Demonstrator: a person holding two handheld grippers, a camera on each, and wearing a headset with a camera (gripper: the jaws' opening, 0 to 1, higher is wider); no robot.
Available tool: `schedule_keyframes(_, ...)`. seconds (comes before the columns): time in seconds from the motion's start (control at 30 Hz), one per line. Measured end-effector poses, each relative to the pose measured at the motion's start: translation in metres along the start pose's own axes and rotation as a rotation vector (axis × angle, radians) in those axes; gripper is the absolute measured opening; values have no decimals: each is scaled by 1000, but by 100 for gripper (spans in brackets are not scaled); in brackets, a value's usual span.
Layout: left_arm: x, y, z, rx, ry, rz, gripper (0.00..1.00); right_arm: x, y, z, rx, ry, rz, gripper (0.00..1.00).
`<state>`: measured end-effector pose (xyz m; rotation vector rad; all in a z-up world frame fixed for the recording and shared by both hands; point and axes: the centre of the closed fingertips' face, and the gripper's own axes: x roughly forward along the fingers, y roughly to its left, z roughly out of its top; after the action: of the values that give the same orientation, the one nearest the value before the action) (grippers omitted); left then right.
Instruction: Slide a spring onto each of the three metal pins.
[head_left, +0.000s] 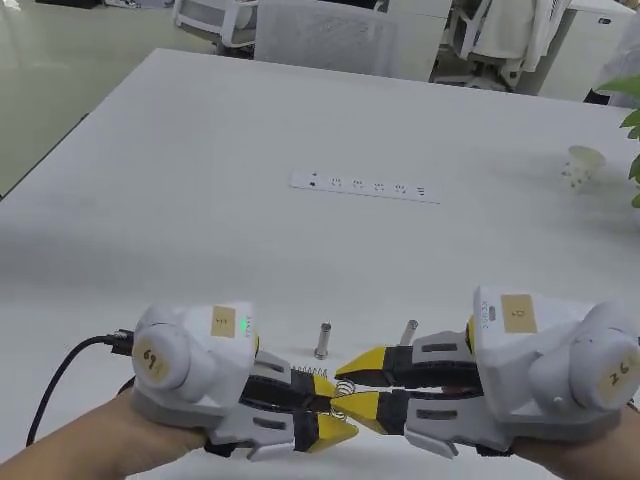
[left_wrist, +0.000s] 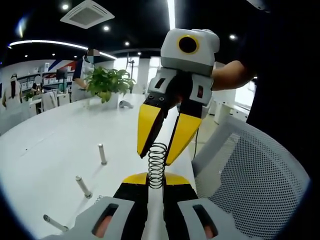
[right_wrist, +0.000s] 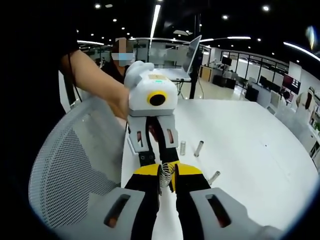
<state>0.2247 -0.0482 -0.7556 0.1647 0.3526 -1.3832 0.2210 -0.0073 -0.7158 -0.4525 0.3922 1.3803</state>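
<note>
The right gripper has its yellow-tipped jaws pinched on a small spring. The left gripper faces it nose to nose, jaws meeting the same spring. Beyond them on the white table, a metal pin and a second pin stand side by side, and a third pin stands nearer. A mesh chair sits at the view's left.

Bright, even overhead light from ceiling strips; soft shadows on the white counter. Both gripper views bend strongly at the edges (fisheye); head view slightly soft.
</note>
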Motion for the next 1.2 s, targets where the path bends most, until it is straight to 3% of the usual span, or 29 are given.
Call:
schedule_keyframes(0.5, -5, 9, 5, -80, -43, 40, 3, 0, -4, 8, -58, -27, -16, 7)
schedule_keyframes(0.6, -7, 12, 5, -142, -47, 53, 5, 0, -6, 9, -58, -31, -23, 7)
schedule_keyframes(0.67, -9, 14, 4, -137, -49, 59, 6, 0, -7, 10, -59, -36, -28, 7)
schedule_keyframes(0.9, -22, 22, -6, -181, -34, 116, 17, 0, -12, 8, -52, -33, -44, 7)
schedule_keyframes(1.0, -27, 22, -11, -171, -7, 127, 21, 0, -13, 7, -54, -25, -48, 7)
schedule_keyframes(1.2, -39, 30, -14, -186, -5, 175, 34, 0, -14, 6, -53, -26, -57, 7)
